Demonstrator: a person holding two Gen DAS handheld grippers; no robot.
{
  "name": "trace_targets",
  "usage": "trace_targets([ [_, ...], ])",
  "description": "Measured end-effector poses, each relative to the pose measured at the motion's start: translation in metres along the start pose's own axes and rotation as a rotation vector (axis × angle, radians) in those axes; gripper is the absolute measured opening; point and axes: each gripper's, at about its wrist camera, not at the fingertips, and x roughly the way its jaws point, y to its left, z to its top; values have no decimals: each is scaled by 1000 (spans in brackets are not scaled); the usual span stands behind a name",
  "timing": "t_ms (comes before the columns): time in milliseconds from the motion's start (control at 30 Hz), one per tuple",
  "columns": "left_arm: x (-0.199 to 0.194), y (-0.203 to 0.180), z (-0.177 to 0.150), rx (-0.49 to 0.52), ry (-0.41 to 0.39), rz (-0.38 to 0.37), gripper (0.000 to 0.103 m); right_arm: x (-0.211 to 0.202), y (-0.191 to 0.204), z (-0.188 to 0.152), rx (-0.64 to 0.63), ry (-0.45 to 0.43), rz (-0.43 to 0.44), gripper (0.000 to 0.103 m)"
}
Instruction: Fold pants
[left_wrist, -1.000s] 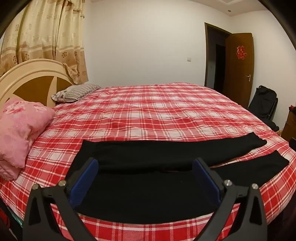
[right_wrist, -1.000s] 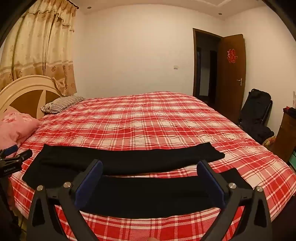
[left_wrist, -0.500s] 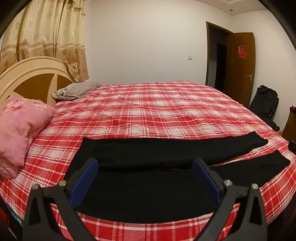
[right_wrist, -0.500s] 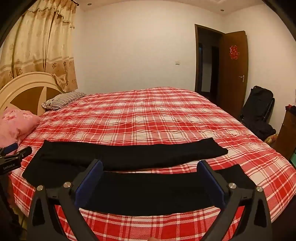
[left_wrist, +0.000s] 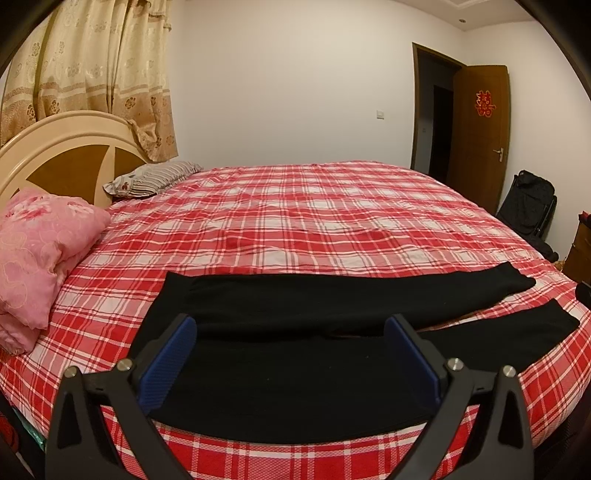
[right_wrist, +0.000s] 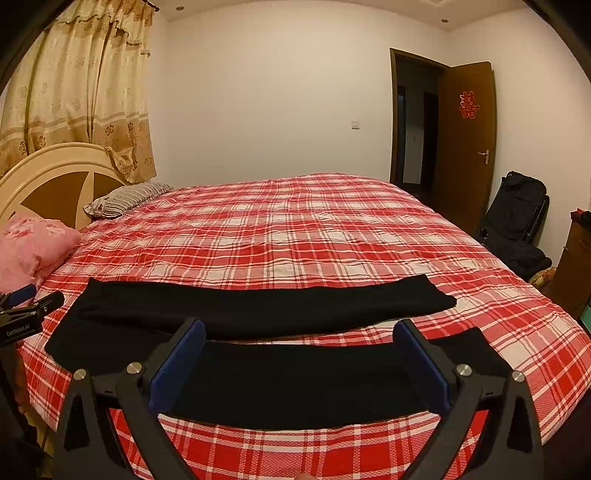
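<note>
Both tongs (left_wrist: 290, 352) (right_wrist: 299, 354) gape, empty, above flat black pants (left_wrist: 332, 306).

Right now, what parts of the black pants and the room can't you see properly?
- Pants: in the left wrist view, the open left gripper covers their near corners.
- Pants in the right wrist view: the right gripper, also open, hides part of the near leg.
- Doorway: too dark to see beyond.
- Black bag: too dim to identify, in either view.
- Pink pillow: cut off by the left edge.
</note>
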Motion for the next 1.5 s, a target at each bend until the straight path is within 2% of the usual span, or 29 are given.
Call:
trace_targets([
  [1500, 0, -6, -1, 2, -9, -3, 103, 5, -3, -1, -2, 17, -9, 102],
])
